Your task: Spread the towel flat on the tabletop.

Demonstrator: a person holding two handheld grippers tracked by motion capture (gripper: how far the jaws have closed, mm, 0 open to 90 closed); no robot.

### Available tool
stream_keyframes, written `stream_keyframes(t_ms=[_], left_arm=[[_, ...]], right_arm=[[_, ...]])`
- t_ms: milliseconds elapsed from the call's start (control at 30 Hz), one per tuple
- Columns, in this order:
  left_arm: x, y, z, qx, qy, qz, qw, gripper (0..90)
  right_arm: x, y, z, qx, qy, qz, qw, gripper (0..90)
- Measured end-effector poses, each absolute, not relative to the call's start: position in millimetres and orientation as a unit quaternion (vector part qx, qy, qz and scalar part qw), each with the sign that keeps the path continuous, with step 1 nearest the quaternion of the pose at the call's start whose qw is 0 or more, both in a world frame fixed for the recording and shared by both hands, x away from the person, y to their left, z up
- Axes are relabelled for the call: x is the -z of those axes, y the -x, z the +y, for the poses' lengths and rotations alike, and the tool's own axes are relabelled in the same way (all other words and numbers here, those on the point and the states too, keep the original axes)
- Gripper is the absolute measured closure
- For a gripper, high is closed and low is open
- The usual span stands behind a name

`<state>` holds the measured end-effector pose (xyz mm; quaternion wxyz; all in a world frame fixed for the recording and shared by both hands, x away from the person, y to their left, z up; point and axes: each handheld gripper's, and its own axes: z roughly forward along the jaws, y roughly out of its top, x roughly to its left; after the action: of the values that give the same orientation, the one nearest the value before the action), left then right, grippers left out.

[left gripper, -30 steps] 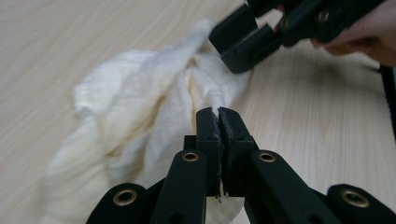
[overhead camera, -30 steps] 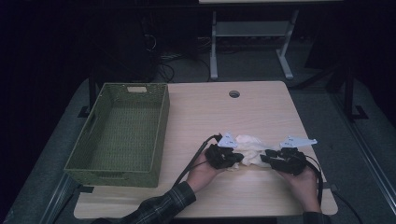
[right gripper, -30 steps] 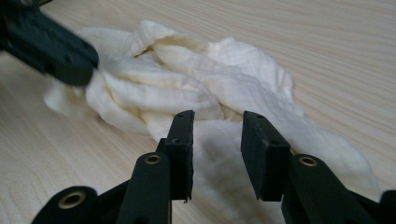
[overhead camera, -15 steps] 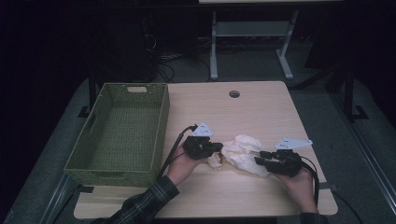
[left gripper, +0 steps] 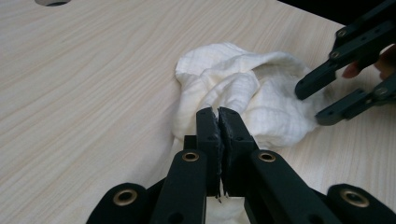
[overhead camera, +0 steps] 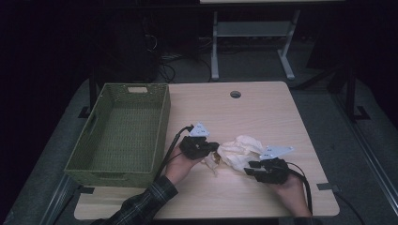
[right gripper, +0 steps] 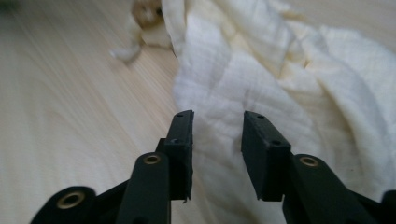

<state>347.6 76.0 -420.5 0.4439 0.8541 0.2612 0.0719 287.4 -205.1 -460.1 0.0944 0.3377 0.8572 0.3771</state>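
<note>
Cloth [overhead camera: 240, 151]: white, crumpled, heaped on the table between the 2 grippers; near edge pulled toward the left one.
Left gripper [left gripper: 218, 116]: clenched on a fold of the cloth, a thin sliver of fabric pinched between the pads, jaws met almost flush; seen from above at the cloth's left edge [overhead camera: 213, 149].
Reason for the left hold: likely an anchor, pinning 1 edge so the rest can be drawn out or gathered.
Right gripper [right gripper: 217, 122]: released, jaws parted with cloth lying in front of and under the gap, pads not pressing; jaws just closing a little, nothing pinched yet; from above at the cloth's right side [overhead camera: 252, 168].
Reason for the right pose: judged as lining up a 2nd pinch on the opposite side of the heap.
Small tan scrap [right gripper: 148, 14]: beyond the right jaws, at the far edge of the cloth, blurred; cannot tell what.
Basket [overhead camera: 157, 136]: green woven, open top, well to the left of the left gripper, nothing inside; a probable drop place.
Table [overhead camera: 263, 108]: pale wood grain, round cable hole [overhead camera: 235, 94] well beyond both grippers.
Room: dark; grey floor, metal frame legs [overhead camera: 215, 51] and loose cables [overhead camera: 171, 56] behind the table.
Sleeve [overhead camera: 141, 206]: plaid, on the left forearm.
</note>
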Motion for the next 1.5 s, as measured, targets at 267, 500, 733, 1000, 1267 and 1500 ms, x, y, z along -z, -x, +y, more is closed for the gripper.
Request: stream_keyframes(t_ms=[267,500,733,1000,1267,1500], left_arm=[[419,-347,77,-0.072,-0.853,0.262,0.447,87.1],[414,-347,79,-0.076,-0.849,0.263,0.453,87.1],[411,-349,82,-0.079,-0.846,0.266,0.456,87.1],[421,-354,81,-0.073,-0.851,0.275,0.441,87.1],[432,-355,78,-0.064,-0.861,0.275,0.424,87.0],[435,-356,78,-0.063,-0.863,0.276,0.418,87.0]], right_arm=[[460,-289,-201,-0.364,-0.324,0.869,0.083,86.5],[429,-276,-216,-0.436,-0.3,0.845,0.077,87.3],[409,-296,-227,-0.465,-0.309,0.823,0.105,87.5],[426,-338,-226,-0.442,-0.35,0.819,0.108,87.4],[448,-369,-228,-0.395,-0.418,0.806,0.143,78.8],[431,-346,-234,-0.416,-0.398,0.806,0.134,78.8]])
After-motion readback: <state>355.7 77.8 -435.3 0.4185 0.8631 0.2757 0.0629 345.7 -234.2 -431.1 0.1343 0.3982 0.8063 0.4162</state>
